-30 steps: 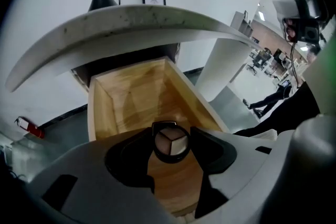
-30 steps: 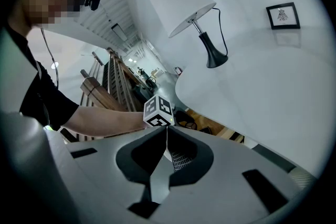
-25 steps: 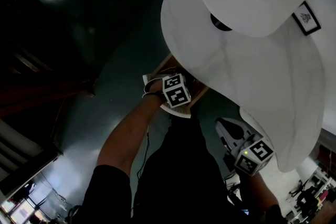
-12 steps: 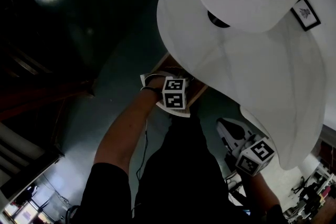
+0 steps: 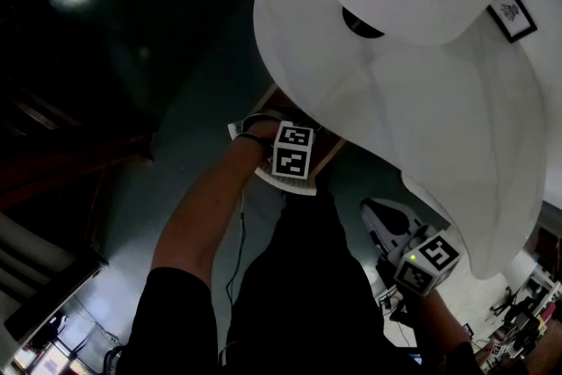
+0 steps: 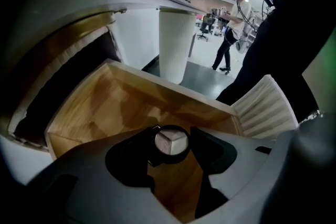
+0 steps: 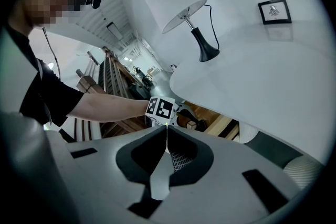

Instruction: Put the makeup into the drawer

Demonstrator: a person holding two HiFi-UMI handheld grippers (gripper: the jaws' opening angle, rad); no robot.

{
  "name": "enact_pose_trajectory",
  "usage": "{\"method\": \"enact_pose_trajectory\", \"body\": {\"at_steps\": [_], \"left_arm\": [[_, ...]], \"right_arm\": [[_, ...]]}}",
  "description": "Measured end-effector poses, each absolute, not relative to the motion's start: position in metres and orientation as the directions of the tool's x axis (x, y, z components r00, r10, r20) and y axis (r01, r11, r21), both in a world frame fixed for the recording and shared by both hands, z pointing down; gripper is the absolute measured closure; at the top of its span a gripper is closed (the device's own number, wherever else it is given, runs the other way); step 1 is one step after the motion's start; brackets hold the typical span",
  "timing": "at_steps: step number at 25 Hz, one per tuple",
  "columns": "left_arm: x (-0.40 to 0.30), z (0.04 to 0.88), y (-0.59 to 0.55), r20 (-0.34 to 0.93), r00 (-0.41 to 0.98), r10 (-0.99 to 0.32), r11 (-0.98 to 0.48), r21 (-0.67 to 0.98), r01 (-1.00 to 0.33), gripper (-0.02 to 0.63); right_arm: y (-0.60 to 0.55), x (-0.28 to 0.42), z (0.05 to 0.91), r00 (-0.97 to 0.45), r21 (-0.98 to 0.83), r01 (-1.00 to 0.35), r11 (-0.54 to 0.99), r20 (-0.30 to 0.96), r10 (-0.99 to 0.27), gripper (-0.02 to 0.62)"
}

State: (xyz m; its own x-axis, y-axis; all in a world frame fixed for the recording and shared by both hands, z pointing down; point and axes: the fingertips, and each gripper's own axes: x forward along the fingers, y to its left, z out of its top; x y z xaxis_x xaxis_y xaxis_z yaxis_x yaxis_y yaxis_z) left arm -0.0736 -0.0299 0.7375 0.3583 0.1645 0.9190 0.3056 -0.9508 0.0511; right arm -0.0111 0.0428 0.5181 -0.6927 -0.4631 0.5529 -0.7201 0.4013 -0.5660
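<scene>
White table w/ lamp, dark floor. Left claw half-spread, clamping round compact over pulled-out wood drawer. Right claw pinched together, empty.

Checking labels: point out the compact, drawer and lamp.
compact (image 6: 171,144), left gripper view, on its pale lid
drawer (image 6: 118,107), left gripper view, on its bare wooden floor
lamp (image 7: 174,0), right gripper view, on its shade

Dim head view, glaring white tabletop; strong fisheye warp and dark corners in both gripper views
</scene>
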Motion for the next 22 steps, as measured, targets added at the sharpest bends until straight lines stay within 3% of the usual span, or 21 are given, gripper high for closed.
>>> {"method": "enact_pose_trajectory", "body": {"at_steps": [22], "left_arm": [[-0.081, 0.764, -0.045, 0.935, 0.325, 0.142, -0.969, 0.065, 0.238, 0.371]], "right_arm": [[0.051, -0.018, 0.527, -0.688, -0.602, -0.717, 0.351, 0.531, -0.494, 0.578]]}}
